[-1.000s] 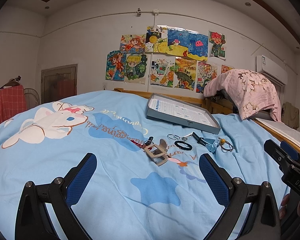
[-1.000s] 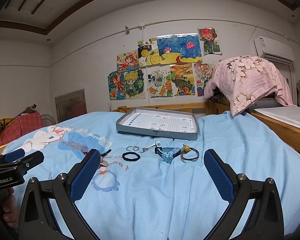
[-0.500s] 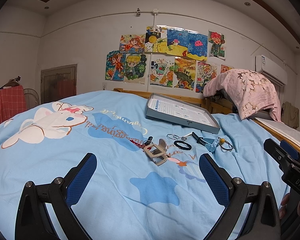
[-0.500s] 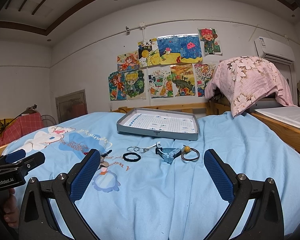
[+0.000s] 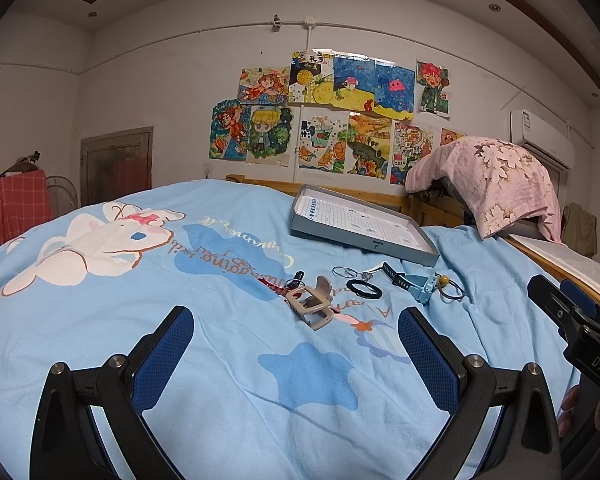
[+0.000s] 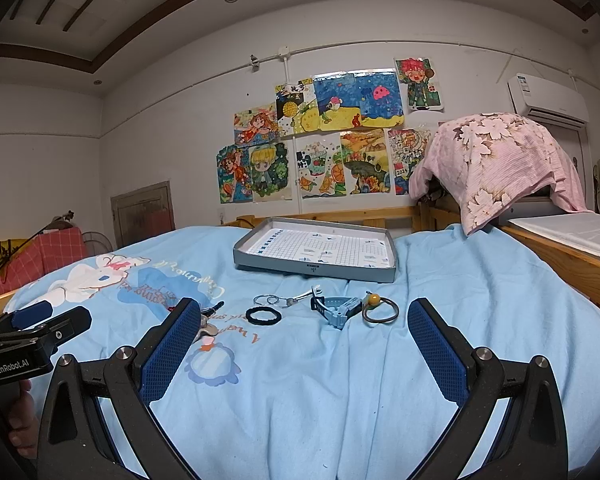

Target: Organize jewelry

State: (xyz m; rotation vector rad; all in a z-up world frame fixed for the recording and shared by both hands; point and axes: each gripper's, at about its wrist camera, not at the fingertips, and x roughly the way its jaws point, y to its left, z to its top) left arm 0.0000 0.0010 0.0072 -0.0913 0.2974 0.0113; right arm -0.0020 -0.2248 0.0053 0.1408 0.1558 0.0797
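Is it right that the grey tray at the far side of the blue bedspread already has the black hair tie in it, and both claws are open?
Not quite. The black hair tie is not in the grey tray; it lies on the blue bedspread in front of it, as the right wrist view shows. The tray holds only its gridded liner. Both claws, left and right, are open.

My blue-padded fingers [image 6: 172, 356] frame a light blue bedsheet [image 6: 300, 392] printed with a white rabbit, a grey tray [image 6: 316, 270] lined in white grid, and a black hair tie [image 6: 263, 315].
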